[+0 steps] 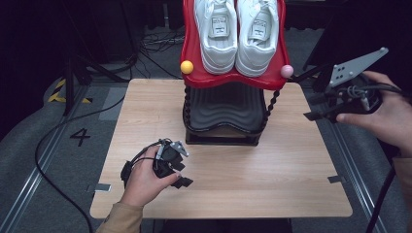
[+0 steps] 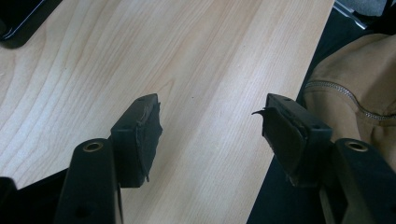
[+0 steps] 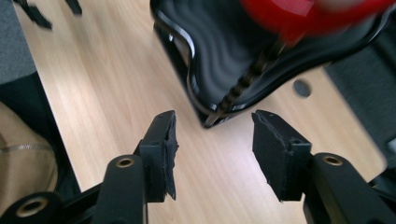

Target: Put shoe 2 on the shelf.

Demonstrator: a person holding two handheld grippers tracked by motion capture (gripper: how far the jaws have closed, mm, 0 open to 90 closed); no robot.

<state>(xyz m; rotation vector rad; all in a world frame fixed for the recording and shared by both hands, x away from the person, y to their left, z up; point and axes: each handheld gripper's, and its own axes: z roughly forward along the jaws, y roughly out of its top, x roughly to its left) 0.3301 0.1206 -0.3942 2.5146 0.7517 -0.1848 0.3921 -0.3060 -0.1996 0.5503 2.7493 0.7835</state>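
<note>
OBJECT: white sneakers (image 1: 241, 34), upper centre on red rack tier (image 1: 192, 68) | HANDLING: judged light, pliable; heel collar recommended | FINGERS: left gripper (image 2: 212, 135) and right gripper (image 3: 212, 149) spread apart, nothing held.

Probably a recording lab, dark backdrop, floor cables (image 1: 58, 131), numbered floor mark (image 1: 80, 137)

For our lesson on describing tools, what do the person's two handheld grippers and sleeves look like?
Each gripper has two black jaws ending in worn, ragged black rubber pads, with brass-ringed screw holes behind them. The left gripper trails a black cable. The right gripper carries a grey three-cornered plate with small holes. The tan sleeve matches a tan zipped garment.
</note>
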